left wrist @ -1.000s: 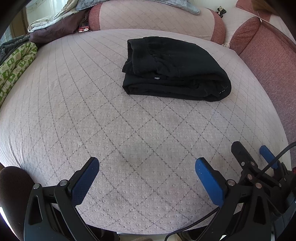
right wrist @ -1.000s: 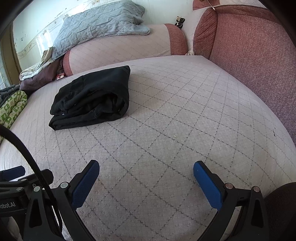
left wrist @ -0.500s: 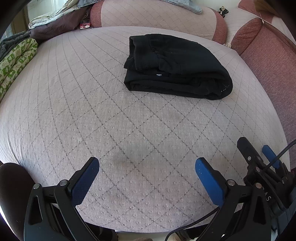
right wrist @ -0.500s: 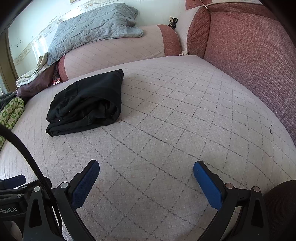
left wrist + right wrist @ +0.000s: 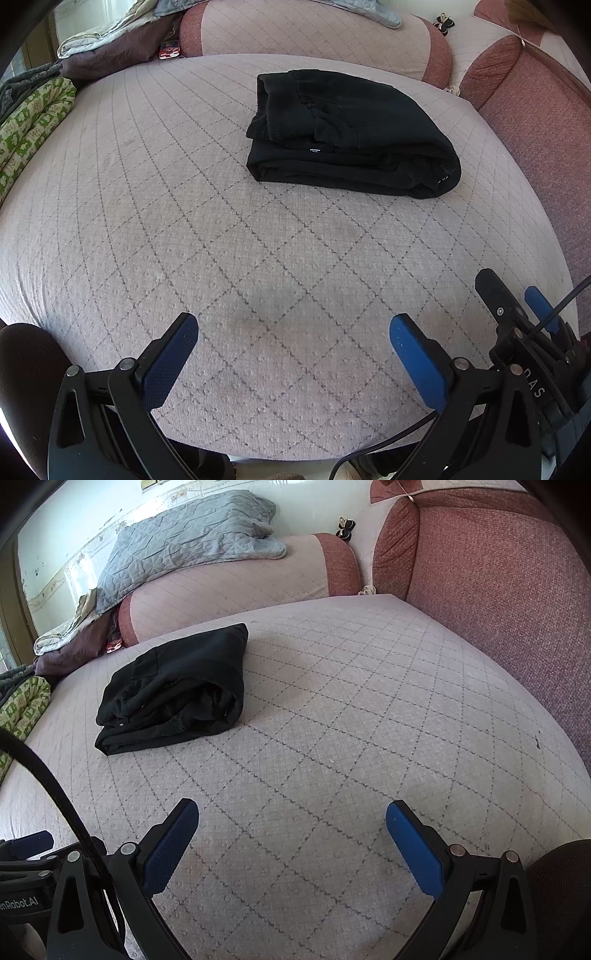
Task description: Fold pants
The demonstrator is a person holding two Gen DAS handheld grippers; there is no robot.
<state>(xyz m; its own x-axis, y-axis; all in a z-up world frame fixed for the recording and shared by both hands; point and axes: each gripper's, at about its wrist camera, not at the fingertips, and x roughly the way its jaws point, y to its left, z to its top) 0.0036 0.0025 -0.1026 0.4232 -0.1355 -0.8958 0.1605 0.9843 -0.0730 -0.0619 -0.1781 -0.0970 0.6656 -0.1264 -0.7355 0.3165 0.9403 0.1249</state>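
Note:
The black pants [image 5: 351, 136] lie folded in a compact bundle on the quilted pinkish bed [image 5: 184, 229], toward its far side. In the right wrist view they [image 5: 177, 686] sit to the far left. My left gripper [image 5: 293, 332] is open and empty, near the bed's front edge, well short of the pants. My right gripper [image 5: 291, 819] is open and empty too, also near the front edge. It shows in the left wrist view [image 5: 517, 306] at the right.
A long bolster [image 5: 314, 33] lies along the far side with a grey-blue quilt [image 5: 184, 546] on it. A red-pink padded wall [image 5: 498, 572] borders the right. Green patterned bedding [image 5: 29, 125] and piled clothes [image 5: 110, 48] lie at the left.
Both grippers have drifted slightly back from the pants and stay open. The pants have not moved on the bed.

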